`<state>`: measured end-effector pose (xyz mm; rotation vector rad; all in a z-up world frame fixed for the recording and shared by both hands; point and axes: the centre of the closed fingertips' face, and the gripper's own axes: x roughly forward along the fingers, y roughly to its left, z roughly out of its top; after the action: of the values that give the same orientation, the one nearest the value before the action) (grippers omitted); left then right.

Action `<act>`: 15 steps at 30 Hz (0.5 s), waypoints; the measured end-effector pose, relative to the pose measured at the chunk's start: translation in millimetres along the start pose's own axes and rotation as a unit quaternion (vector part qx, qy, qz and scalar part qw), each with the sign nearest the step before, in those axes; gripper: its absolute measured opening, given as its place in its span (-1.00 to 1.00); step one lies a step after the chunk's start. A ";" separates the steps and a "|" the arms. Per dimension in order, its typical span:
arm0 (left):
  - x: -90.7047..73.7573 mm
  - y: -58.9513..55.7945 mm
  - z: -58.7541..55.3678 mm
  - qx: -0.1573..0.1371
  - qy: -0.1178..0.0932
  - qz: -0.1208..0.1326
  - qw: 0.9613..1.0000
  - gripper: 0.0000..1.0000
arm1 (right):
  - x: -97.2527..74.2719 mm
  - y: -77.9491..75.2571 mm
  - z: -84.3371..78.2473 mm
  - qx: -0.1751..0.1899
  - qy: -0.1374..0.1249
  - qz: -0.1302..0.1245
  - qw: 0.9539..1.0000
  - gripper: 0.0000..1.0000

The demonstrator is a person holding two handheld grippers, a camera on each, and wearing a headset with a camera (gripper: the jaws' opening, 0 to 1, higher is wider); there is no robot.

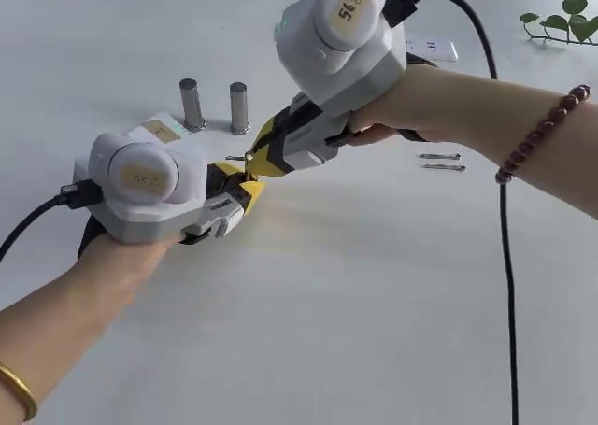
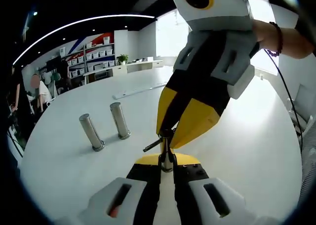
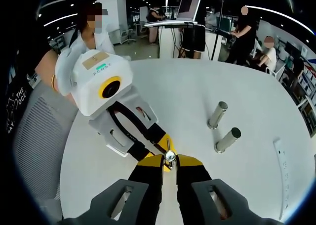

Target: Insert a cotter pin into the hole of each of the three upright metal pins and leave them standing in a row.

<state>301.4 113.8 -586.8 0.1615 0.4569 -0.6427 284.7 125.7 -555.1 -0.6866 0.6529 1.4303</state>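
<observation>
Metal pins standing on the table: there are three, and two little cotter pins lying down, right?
Not three: two metal pins stand on the table, as the head view shows. The two cotter pins do lie flat.

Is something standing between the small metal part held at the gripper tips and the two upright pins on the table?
Nothing visible does. In the left gripper view, the table is bare between the small metal part, pinched where the left gripper and right gripper meet, and the two upright pins.
</observation>
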 end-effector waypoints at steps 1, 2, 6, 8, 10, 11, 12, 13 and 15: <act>-0.6 1.3 -0.6 0.000 0.000 0.000 1.000 -0.86 | 1.4 -0.4 1.1 0.000 0.000 0.000 1.000 -0.92; -1.2 3.1 -1.6 -0.001 0.001 0.000 1.000 -0.86 | 3.4 -0.7 2.5 0.000 0.001 0.000 1.000 -0.91; -3.2 9.4 -4.3 0.001 0.003 0.000 1.000 -0.86 | 8.8 -1.7 6.7 -0.004 0.001 -0.003 1.000 -0.91; -4.8 12.6 -5.3 0.003 0.003 -0.002 1.000 -0.86 | 10.6 -2.8 8.9 0.000 0.000 -0.003 1.000 -0.91; -5.7 15.1 -5.5 0.003 0.002 -0.002 1.000 -0.86 | 12.4 -3.4 11.2 0.000 -0.001 -0.004 1.000 -0.91; -5.9 16.2 -5.8 0.003 0.001 -0.002 1.000 -0.86 | 12.9 -3.6 11.7 -0.001 -0.001 -0.004 1.000 -0.91; -5.9 17.3 -6.5 0.003 0.002 -0.002 1.000 -0.86 | 14.4 -4.3 12.8 -0.001 0.000 -0.004 1.000 -0.91; -5.9 18.0 -7.0 0.003 0.002 -0.002 1.000 -0.86 | 15.2 -4.2 13.2 -0.002 0.001 -0.005 1.000 -0.91; -5.8 19.3 -8.2 0.000 0.001 -0.004 1.000 -0.86 | 17.5 -5.0 14.3 -0.009 0.002 -0.006 1.000 -0.91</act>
<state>306.1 134.5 -591.4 0.1603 0.4597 -0.6501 290.3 147.8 -558.8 -0.7070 0.6383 1.4266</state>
